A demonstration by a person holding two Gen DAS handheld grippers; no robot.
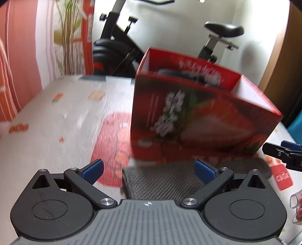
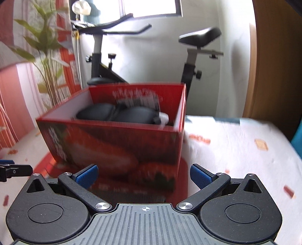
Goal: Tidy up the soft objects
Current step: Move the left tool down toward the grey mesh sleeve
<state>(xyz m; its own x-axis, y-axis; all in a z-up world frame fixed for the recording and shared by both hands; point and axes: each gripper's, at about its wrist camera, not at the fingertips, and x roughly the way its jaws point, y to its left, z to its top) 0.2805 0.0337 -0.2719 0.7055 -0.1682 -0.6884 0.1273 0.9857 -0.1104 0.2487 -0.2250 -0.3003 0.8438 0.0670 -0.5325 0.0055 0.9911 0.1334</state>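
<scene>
Left hand-held gripper (image 1: 149, 170): my jaws are spread wide, nothing between the blue pads (image 1: 93, 170). Right hand-held gripper (image 2: 144, 174): same, jaws wide apart, empty.

Just under and ahead of my left one lies a grey knitted cloth (image 1: 166, 179), flat on the table (image 1: 47, 132), its far edge touching or tucked against the base of the box; blur hides which. From the right wrist view only a dark strip of it shows under the box front.

Table wears a pale printed cover (image 2: 236, 150) with red and orange motifs. My right gripper's tip shows at the right edge of the left view, near the box's right corner; my left one's tip sits at the left edge of the right view.

Next out: red open-top cardboard box (image 2: 120, 145) with a strawberry print and white lettering, standing upright on the table, between both grippers and close ahead of each. Inside it, a black padded soft item (image 2: 115, 113), two rounded lobes, with a white bit (image 2: 164, 118) at its right end. Exact type: cannot tell, frames are motion-blurred.

Beyond the table: black exercise bike (image 2: 105, 62) with saddle (image 2: 200, 36), against a white wall. Green potted plant (image 2: 47, 56) far left, red-striped curtain (image 1: 18, 66) beside it, window (image 2: 151, 7) at top.
</scene>
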